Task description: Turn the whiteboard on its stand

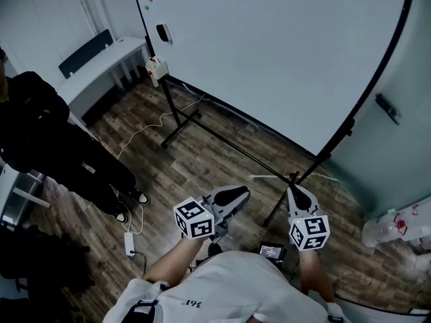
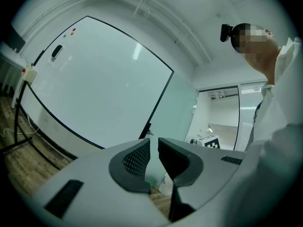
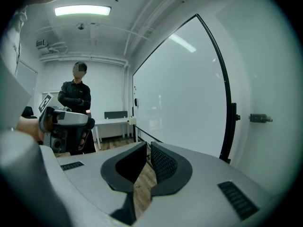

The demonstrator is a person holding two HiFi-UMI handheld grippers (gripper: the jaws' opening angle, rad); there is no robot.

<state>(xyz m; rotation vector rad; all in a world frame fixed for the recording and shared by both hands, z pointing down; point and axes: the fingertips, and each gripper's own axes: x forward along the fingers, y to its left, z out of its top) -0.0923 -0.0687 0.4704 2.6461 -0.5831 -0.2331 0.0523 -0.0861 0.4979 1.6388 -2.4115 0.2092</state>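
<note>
While the left tongs [image 2: 154, 148] and right tongs [image 3: 148, 150] sit pressed together, empty, the whiteboard [image 1: 269, 52] stands landscape on its stand [image 1: 179, 125], long axis level, face turned toward them.

- left gripper [image 1: 232, 195], right gripper [image 1: 300, 197]: grey shells, black jaws
- pads [image 2: 137, 157]: black, mesh-textured
- 2 cubes [image 1: 194, 219]: white, black square markers
- shirt [image 1: 222, 288]: white, short sleeves, small dark print
</note>
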